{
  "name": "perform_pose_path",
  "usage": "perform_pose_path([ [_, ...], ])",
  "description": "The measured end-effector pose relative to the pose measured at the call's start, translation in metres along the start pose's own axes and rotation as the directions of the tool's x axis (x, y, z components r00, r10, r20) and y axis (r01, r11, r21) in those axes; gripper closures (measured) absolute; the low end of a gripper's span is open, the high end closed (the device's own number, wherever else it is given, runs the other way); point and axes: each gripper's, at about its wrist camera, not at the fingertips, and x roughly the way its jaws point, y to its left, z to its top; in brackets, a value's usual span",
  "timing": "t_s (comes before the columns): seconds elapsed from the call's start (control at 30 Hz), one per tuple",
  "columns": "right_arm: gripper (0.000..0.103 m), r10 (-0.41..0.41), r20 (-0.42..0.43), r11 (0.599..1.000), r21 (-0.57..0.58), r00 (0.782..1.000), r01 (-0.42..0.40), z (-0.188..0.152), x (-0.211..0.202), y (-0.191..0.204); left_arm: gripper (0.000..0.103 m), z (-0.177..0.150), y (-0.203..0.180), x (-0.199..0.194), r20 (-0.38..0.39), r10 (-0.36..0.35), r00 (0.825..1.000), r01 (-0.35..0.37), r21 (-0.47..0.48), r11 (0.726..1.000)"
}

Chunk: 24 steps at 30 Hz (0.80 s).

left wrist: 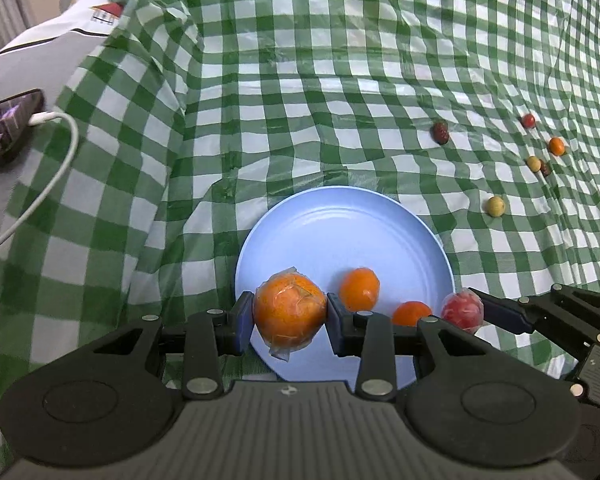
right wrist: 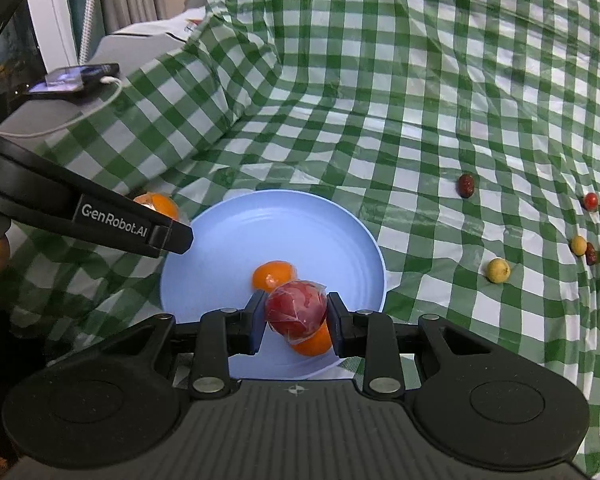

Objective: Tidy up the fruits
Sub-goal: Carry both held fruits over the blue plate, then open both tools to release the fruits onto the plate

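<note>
My left gripper (left wrist: 290, 318) is shut on a large orange (left wrist: 290, 312) in clear wrap, held over the near left rim of a light blue plate (left wrist: 340, 224). Two small oranges (left wrist: 359, 289) (left wrist: 411, 314) lie on the plate. My right gripper (right wrist: 296, 316) is shut on a red wrapped fruit (right wrist: 296, 310) over the plate's (right wrist: 280, 228) near side, with one small orange (right wrist: 273, 275) behind it and another (right wrist: 314, 345) partly hidden beneath it. In the right wrist view, one of the left gripper's fingers (right wrist: 168, 236) reaches in from the left with its orange (right wrist: 158, 204).
Several small fruits lie on the green checked cloth (left wrist: 300, 80) to the right of the plate: a dark red date (left wrist: 441, 132), a red one (left wrist: 528, 120), an orange one (left wrist: 556, 146) and tan ones (left wrist: 495, 205). A phone (left wrist: 8, 132) on a white cable lies at far left.
</note>
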Motion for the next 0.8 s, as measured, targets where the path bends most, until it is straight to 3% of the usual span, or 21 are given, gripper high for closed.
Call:
perform_pose_path([
  [0.37, 0.070, 0.005, -0.035, 1.000, -0.015, 0.999, -0.006, 0.005, 0.028, -0.002, 0.062, 0.011, 0.000, 0.034, -0.034, 0.024, 0.999, -0.023, 0.029, 0.999],
  [0.43, 0.069, 0.004, -0.039, 1.000, -0.015, 0.999, -0.005, 0.007, 0.032, -0.002, 0.056, 0.013, 0.001, 0.037, -0.033, 0.027, 0.999, -0.026, 0.033, 0.999],
  [0.5, 0.060, 0.003, -0.045, 1.000, -0.013, 0.999, -0.003, 0.009, 0.035, -0.004, 0.011, 0.014, 0.002, 0.034, -0.008, 0.029, 1.000, -0.029, 0.033, 0.999],
  [0.53, 0.043, 0.003, -0.045, 1.000, -0.011, 0.999, -0.003, 0.010, 0.035, -0.004, 0.003, 0.015, 0.003, 0.030, 0.019, 0.037, 0.999, -0.038, 0.028, 0.999],
  [0.57, 0.029, 0.001, -0.040, 1.000, -0.010, 0.999, -0.001, 0.012, 0.033, -0.005, 0.000, 0.015, 0.004, 0.024, 0.057, 0.046, 0.997, -0.047, 0.021, 0.999],
  [0.63, 0.019, -0.011, -0.021, 1.000, -0.015, 1.000, 0.011, 0.013, 0.025, -0.004, 0.000, 0.015, 0.003, 0.015, 0.080, 0.035, 0.996, -0.037, 0.031, 0.999],
  [0.8, 0.008, 0.002, -0.038, 1.000, -0.018, 0.999, -0.003, 0.004, -0.003, -0.001, 0.000, 0.000, 0.004, -0.009, 0.069, 0.035, 0.997, -0.038, 0.041, 0.998],
])
